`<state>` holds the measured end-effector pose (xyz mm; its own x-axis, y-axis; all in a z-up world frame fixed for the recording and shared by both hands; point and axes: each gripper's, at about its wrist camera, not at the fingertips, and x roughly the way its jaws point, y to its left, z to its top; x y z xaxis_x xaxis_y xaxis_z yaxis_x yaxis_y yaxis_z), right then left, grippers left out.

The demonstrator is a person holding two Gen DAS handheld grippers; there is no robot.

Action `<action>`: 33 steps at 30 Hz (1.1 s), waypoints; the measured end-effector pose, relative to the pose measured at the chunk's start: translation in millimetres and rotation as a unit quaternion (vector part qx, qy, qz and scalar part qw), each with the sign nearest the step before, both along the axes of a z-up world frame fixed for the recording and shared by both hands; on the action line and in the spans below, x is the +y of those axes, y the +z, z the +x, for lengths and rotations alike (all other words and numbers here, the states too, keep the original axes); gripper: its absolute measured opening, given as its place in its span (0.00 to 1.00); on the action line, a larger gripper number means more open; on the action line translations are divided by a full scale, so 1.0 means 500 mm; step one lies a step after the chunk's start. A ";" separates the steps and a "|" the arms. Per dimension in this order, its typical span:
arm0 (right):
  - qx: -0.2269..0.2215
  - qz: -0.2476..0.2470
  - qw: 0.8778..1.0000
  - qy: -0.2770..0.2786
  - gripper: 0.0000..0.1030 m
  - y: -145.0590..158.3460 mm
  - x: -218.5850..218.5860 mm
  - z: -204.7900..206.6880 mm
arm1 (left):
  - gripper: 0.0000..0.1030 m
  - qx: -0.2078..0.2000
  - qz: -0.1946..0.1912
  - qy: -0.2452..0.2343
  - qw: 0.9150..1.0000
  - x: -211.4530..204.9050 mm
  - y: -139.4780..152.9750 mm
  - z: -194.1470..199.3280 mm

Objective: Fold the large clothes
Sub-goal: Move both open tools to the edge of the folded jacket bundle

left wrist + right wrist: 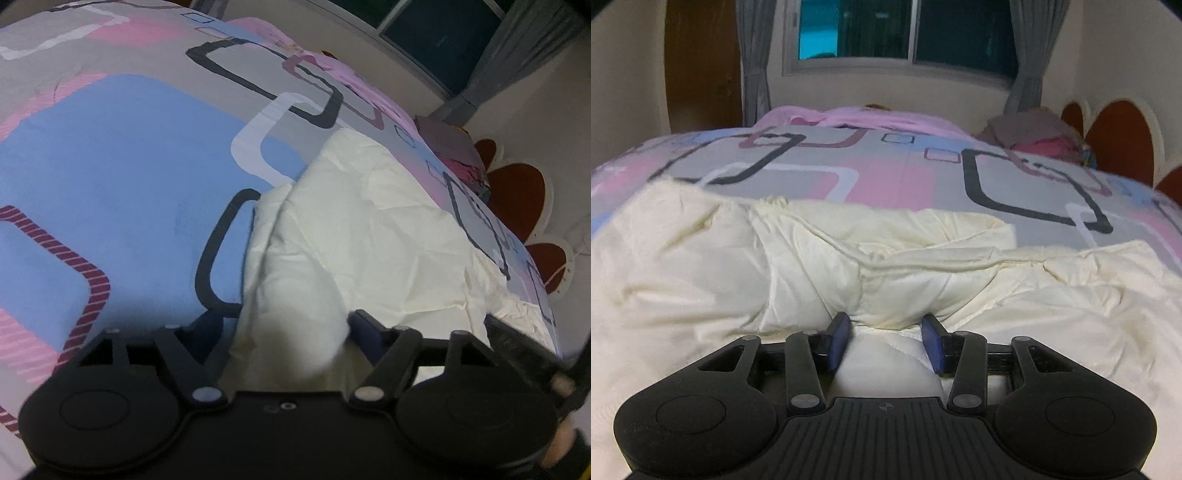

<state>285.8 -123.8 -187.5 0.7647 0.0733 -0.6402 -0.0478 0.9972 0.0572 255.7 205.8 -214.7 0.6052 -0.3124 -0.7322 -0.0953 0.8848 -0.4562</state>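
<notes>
The cream padded garment [886,266] lies crumpled on the bed [905,173], folded over at most once, so I judge most folding remains. My right gripper [886,341] pinches a bunched ridge; my left gripper [295,325] clasps another edge.

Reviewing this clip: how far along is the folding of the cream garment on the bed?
Done: the cream garment lies on the patterned bedspread with one layer already doubled over. In hand: the left gripper and right gripper each have a bunch of its fabric between their fingers. Left: it remains rumpled, not a neat stack.
</notes>
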 end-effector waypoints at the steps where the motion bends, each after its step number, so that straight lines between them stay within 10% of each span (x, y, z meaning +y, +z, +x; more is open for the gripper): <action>1: -0.006 0.006 1.000 -0.002 0.42 0.012 -0.005 -0.015 | 0.69 -0.001 -0.001 -0.004 1.000 0.002 -0.001 0.000; 10: 0.008 -0.025 1.000 -0.002 0.42 -0.005 0.014 -0.042 | 0.45 -0.002 -0.008 -0.021 1.000 -0.018 0.000 0.006; 27: 0.004 -0.033 0.999 -0.010 0.42 -0.024 0.029 -0.046 | 0.62 -0.009 0.019 -0.033 0.999 -0.037 -0.003 0.016; 33: 0.000 -0.039 0.999 -0.005 0.42 -0.042 0.032 -0.041 | 0.39 -0.019 0.012 -0.040 0.999 -0.043 0.000 0.013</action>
<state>265.1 -108.0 -208.6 0.7656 0.0143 -0.6432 -0.0368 0.9991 -0.0216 262.4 184.4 -214.5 0.6062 -0.3430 -0.7176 -0.0078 0.8996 -0.4365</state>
